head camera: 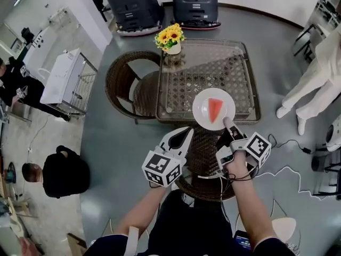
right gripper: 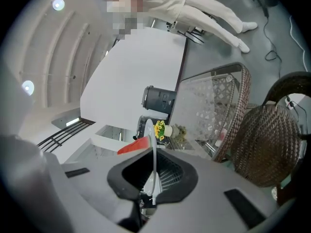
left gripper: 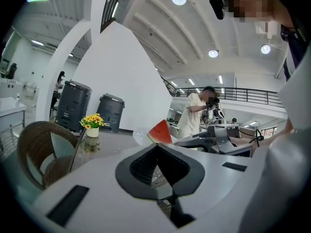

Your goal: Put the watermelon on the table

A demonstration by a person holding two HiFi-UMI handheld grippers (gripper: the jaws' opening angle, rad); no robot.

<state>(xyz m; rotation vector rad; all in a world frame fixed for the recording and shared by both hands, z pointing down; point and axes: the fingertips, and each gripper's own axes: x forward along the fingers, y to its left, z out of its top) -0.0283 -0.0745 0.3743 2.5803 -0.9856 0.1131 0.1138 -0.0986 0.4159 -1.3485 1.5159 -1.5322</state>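
Head view: the watermelon, a red wedge, lies on a white plate. The plate is over the near edge of the glass counter; I cannot tell whether it rests there or hangs just above. The right tongs pinch the plate's near rim. The left tongs are beside them, apart from the plate, tips together on nothing. A pot of flowers stands at the far corner.

Left gripper view: the left tongs meet at their tips with nothing between them. Just beyond them are the wedge and the plate's pale rim.

Right gripper view: the right tongs are closed on the plate, seen edge-on between the pads, with the wedge on one side of it. The counter lies ahead.

The wedge looks light, soft and wet, so it would likely slide on a glazed plate if the plate tips. Gripping the flesh would bruise it. The stiff, breakable rim is the better hold, kept level and set down gently on the glass.
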